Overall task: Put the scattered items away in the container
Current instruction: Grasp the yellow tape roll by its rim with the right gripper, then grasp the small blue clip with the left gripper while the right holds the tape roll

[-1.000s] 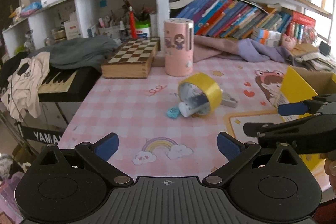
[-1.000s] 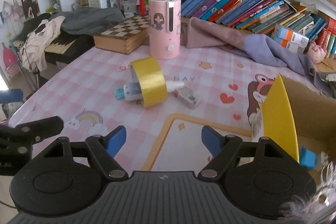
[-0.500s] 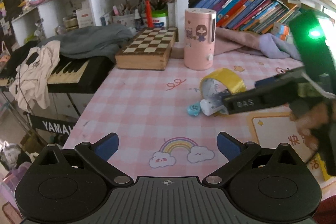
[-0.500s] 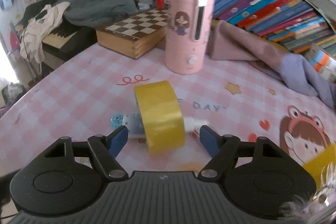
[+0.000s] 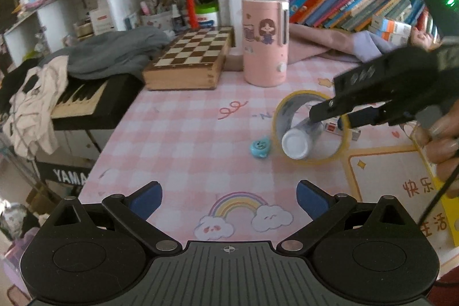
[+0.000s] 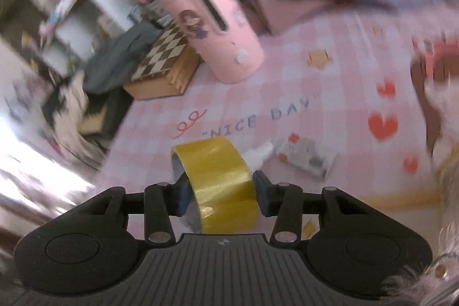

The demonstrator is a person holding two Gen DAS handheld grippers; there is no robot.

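A pink checked cloth (image 5: 183,134) covers the table, flat and printed with a rainbow. Near its back edge stand a wooden chessboard box (image 5: 189,62) and a smooth pink cylinder (image 5: 265,39). The glossy yellow tape roll (image 6: 223,182) stands on edge between the right gripper (image 6: 219,198) pads as its jaws are closing on the roll's flat sides. A white bottle (image 5: 298,141) lies through the ring; a small blue charm (image 5: 259,146) sits just beside. The left gripper (image 5: 229,197) hangs released over bare cloth near the front edge.
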